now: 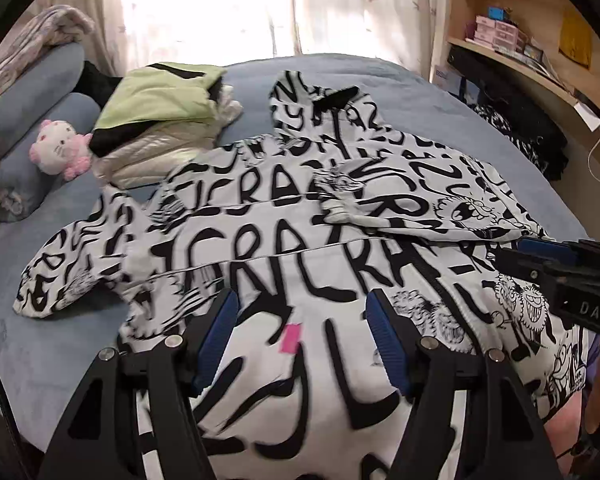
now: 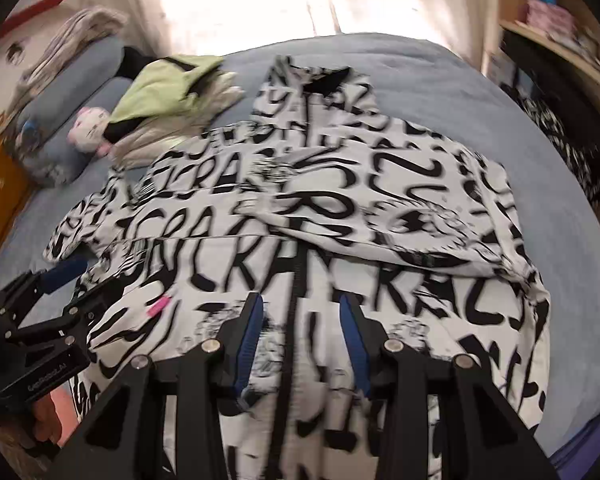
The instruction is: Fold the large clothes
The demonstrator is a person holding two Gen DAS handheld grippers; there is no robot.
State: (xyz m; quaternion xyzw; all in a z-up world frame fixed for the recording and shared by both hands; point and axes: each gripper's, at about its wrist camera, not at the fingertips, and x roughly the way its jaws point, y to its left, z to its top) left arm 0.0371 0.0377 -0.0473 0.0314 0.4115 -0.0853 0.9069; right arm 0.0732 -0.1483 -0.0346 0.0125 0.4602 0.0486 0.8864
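A large white jacket with black graffiti lettering (image 1: pixel 284 240) lies spread on the blue bed, hood at the far end; it also shows in the right wrist view (image 2: pixel 320 220). Its right sleeve (image 1: pixel 400 204) is folded across the chest; the left sleeve (image 1: pixel 72 268) lies out to the left. A pink tag (image 1: pixel 290 339) sits near the hem. My left gripper (image 1: pixel 300 308) is open just above the lower front, holding nothing. My right gripper (image 2: pixel 300 312) is open over the zipper line, holding nothing. It also shows at the right edge of the left wrist view (image 1: pixel 548 256).
A folded pile with a light green garment on top (image 1: pixel 160 108) lies at the far left of the bed (image 1: pixel 440 112). A pink and white plush toy (image 1: pixel 58 148) and blue pillows (image 1: pixel 40 92) are beside it. Wooden shelves (image 1: pixel 540 40) stand to the right. Curtains hang behind.
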